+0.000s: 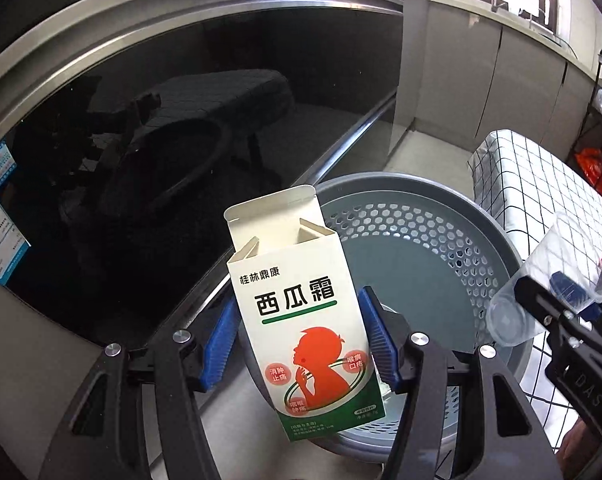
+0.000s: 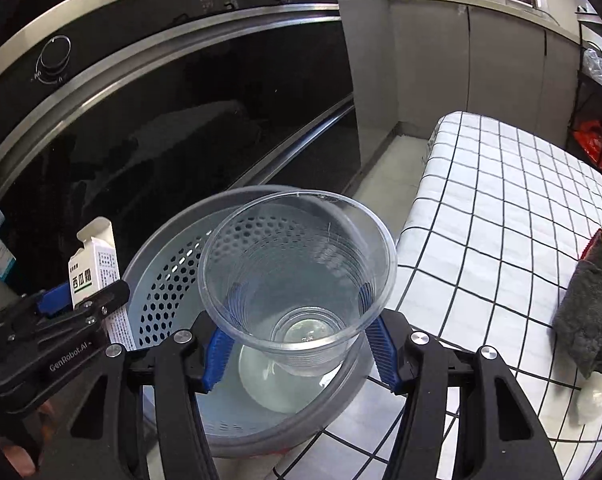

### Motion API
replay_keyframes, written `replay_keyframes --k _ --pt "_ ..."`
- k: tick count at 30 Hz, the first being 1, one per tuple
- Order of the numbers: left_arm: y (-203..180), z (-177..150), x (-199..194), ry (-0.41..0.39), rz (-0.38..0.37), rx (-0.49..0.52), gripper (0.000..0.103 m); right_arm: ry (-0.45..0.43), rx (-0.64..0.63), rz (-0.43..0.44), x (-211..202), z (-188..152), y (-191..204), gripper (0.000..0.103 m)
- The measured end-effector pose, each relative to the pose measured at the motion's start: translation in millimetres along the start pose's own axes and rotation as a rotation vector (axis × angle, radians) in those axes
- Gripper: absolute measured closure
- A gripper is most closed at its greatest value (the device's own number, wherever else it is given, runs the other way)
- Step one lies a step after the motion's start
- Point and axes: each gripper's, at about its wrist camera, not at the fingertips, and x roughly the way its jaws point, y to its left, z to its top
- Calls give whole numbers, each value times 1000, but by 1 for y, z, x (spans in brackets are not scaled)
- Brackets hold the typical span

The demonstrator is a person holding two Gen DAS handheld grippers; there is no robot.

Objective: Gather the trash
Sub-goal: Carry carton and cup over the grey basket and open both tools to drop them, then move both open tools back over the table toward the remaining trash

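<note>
White medicine box (image 1: 301,312), red head silhouette and green band on front, top flaps open, upright with slight tilt, above the near-left rim of the grey perforated bin (image 1: 429,240). Clear plastic cup (image 2: 297,276), looks empty, mouth toward camera, tilted, over the bin opening. Bin floor looks bare.

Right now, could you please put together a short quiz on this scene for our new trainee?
1. True or false: the left gripper holds a carton with its top flaps shut.
2. What does the right gripper hold?
A. a grey cloth
B. a clear cup
C. a carton
3. Fill in: both items are held above the grey ____.

Key:
1. False; the flaps stand open.
2. B
3. bin; nothing is clearly visible inside it yet.
</note>
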Motion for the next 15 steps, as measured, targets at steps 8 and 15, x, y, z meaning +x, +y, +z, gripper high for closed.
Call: replay_keyframes --k 8,15 --pt "3 0 -8 -40 18 0 28 5 -32 -7 5 1 3 25" --pt "5 1 -10 -45 19 -9 25 -10 -36 -20 2 -1 3 25"
